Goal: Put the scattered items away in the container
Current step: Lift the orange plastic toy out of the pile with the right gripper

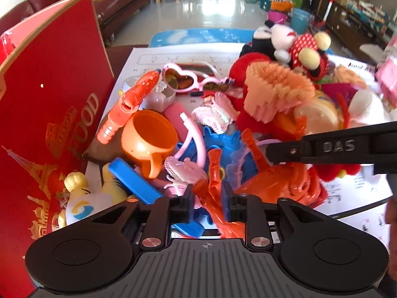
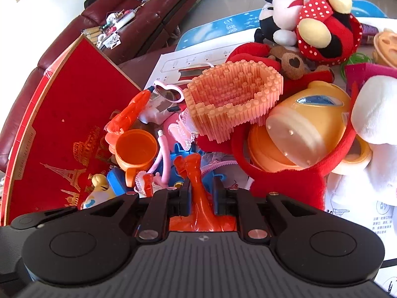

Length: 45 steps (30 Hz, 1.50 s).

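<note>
An orange see-through plastic toy (image 1: 278, 181) lies on a heap of small toys beside the red gift box (image 1: 49, 99). My left gripper (image 1: 208, 195) is shut on one thin limb of it (image 1: 214, 171), pointing steeply down. In the right wrist view my right gripper (image 2: 198, 190) is shut on an orange forked stem (image 2: 196, 173), seemingly of the same toy. One black finger (image 1: 322, 146) of the right gripper reaches in from the right in the left wrist view. The red gift box (image 2: 62, 124) stands open at the left, its gold-printed lid upright.
Packed around the grip are an orange cup (image 1: 148, 136), a blue block (image 1: 134, 181), pink heart sunglasses (image 1: 178, 77), a peach bristle brush (image 1: 275, 89), a mouse plush (image 1: 297, 47) and a yellow jar (image 2: 310, 119). White printed sheets (image 1: 153, 59) cover the table. A dark red sofa (image 2: 139, 24) stands behind.
</note>
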{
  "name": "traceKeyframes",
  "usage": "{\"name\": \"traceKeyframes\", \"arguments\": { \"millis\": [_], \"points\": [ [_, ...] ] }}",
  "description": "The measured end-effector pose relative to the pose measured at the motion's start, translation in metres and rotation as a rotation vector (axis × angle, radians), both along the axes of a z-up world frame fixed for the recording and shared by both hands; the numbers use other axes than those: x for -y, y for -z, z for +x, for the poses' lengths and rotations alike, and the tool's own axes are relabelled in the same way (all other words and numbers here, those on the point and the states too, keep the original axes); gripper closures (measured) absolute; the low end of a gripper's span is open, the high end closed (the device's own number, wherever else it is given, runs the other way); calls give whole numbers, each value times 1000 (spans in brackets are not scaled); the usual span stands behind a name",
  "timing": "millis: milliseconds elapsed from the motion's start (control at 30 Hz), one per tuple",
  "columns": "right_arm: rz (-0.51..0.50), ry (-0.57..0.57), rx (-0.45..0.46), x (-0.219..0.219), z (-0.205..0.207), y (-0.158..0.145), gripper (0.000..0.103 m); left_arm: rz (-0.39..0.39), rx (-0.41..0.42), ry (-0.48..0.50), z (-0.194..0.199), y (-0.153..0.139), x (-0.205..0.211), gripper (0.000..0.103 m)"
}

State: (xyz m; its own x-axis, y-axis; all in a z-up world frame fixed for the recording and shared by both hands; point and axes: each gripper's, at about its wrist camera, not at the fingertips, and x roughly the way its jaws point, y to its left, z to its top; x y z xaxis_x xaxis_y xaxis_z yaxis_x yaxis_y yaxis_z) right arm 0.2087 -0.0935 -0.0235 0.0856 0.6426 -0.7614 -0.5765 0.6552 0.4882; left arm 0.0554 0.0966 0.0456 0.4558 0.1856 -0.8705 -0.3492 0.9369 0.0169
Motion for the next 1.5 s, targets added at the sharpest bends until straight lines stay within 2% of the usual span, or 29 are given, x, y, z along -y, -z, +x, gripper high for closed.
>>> {"name": "traceKeyframes", "arguments": {
  "millis": [67, 167, 333, 533, 667, 1000, 1500],
  "points": [
    [-4, -6, 12, 0, -1, 0, 85, 21, -7, 20, 3, 2, 3, 85],
    [-14, -19, 45, -1, -3, -1, 85, 48, -11, 49, 6, 0, 8, 88],
    [-14, -32, 69, 2, -9, -4, 89, -11, 3, 86, 4, -9, 6, 93],
    [-4, -12, 49, 8, -10, -8, 90, -37, 33, 130, -4, -18, 8, 95],
    [9, 9, 23, 14, -8, -11, 90, -2, 52, 181, -7, -21, 14, 95],
    [33, 14, 34, 20, -16, -23, 89, -21, 67, 173, -10, -35, 13, 96],
    [62, 12, 39, 26, -27, -41, 89, 2, 88, 191, -24, -58, 19, 96]
  ]
}}
